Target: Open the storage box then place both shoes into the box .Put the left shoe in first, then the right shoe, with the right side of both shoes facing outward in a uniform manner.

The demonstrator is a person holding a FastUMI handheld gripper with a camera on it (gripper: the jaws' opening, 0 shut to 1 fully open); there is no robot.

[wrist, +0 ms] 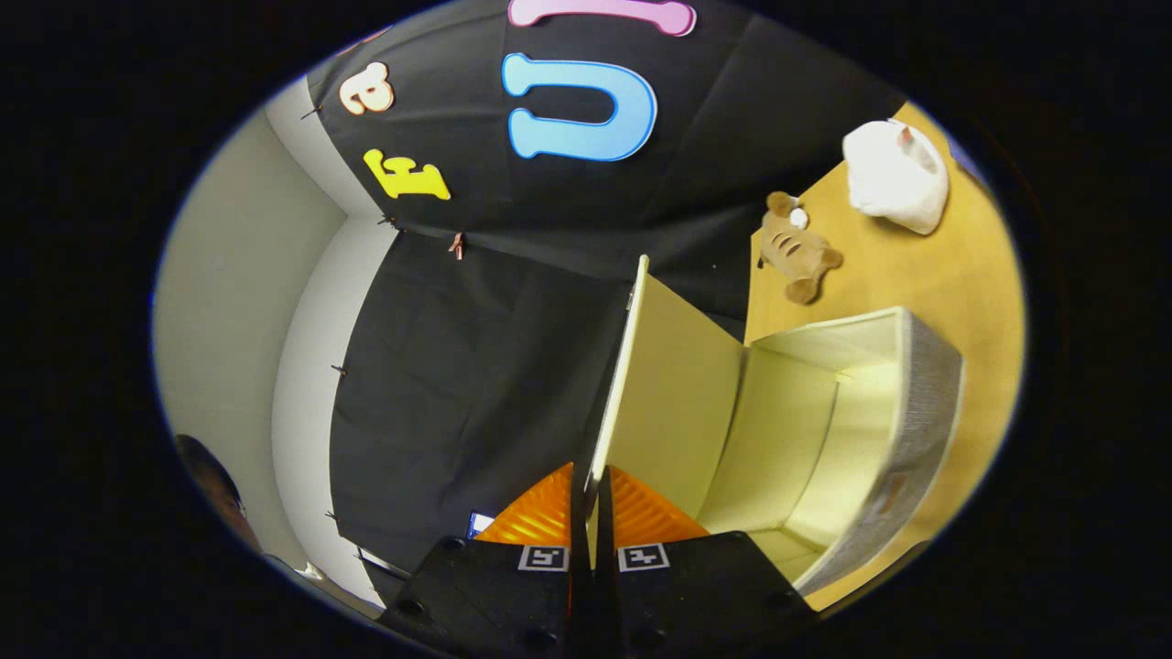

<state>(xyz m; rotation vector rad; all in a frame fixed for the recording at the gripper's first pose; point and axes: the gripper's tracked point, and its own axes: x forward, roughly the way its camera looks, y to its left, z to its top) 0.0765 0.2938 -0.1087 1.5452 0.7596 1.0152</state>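
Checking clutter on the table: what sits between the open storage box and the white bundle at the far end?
In the gripper view, a small brown plush toy lies on the table between the storage box and the white bundle. The claw pinches the box's lid.

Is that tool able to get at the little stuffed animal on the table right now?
Probably not as things stand. The tool is shut on the box lid, holding it raised. The stuffed animal lies well beyond the open storage box, on the table; the tool would have to release the lid first.
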